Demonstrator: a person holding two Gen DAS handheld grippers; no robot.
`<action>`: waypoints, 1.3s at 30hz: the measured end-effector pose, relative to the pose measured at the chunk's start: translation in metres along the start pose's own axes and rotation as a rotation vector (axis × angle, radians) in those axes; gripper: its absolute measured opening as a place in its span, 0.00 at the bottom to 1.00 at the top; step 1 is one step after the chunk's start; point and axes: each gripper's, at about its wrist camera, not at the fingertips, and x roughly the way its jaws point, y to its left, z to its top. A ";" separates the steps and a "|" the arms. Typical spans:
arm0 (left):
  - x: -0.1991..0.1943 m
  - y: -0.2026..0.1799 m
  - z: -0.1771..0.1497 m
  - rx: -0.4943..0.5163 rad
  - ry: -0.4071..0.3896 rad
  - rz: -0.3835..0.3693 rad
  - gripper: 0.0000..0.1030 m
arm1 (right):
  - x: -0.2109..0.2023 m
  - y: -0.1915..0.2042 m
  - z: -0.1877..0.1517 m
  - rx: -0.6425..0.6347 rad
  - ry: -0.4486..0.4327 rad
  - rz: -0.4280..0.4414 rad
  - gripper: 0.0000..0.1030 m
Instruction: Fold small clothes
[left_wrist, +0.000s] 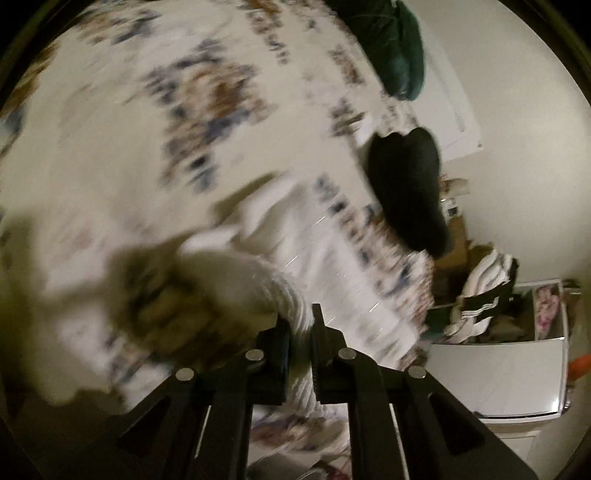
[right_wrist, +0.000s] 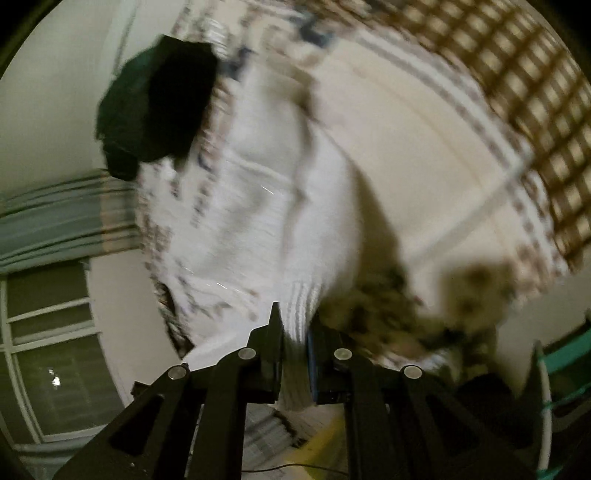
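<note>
We have both hands on the job now, and it looks like early going: the white ribbed knit garment (left_wrist: 295, 306) is off the bed and hanging between our two tools, not yet laid flat, and we can make out no fold in it. Judging by that, the whole fold is still ahead of us. Everything is smeared with motion blur, so the fine detail is lost.

In the left wrist view, the left gripper (left_wrist: 300, 325) sits at six o'clock with its jaws pinched almost together, and the ribbed edge of the white garment runs straight down between them. They are clamped on cloth, nothing else. The rest of the garment billows away toward ten o'clock over the white bedspread with blue and brown floral print (left_wrist: 110, 155).

Over to the right wrist view: the right gripper (right_wrist: 294, 325) is likewise at six o'clock, jaws nearly closed, with a ribbed band of the same white garment (right_wrist: 295, 206) caught between them and the body of it stretching up toward twelve o'clock. So we hold it at two points of its edge.

Also on the bed, a black piece of clothing (left_wrist: 406, 188) lies at three o'clock in the left view, and a dark green bundle of cloth (left_wrist: 388, 48) at one o'clock near the bed's far edge. Whether those are folded already we cannot tell; they look like lumps, so we reckon more pieces wait their turn. A brown and cream checked blanket (right_wrist: 517, 85) fills the right view at two o'clock.
</note>
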 end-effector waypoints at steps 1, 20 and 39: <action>0.012 -0.012 0.014 0.002 -0.006 -0.015 0.07 | 0.002 0.015 0.015 -0.006 -0.021 0.003 0.11; 0.174 -0.034 0.157 -0.021 0.201 0.093 0.42 | 0.109 0.078 0.196 0.165 -0.102 0.098 0.81; 0.152 -0.019 0.082 0.236 0.191 0.273 0.77 | 0.088 0.022 0.123 -0.084 -0.198 -0.583 0.14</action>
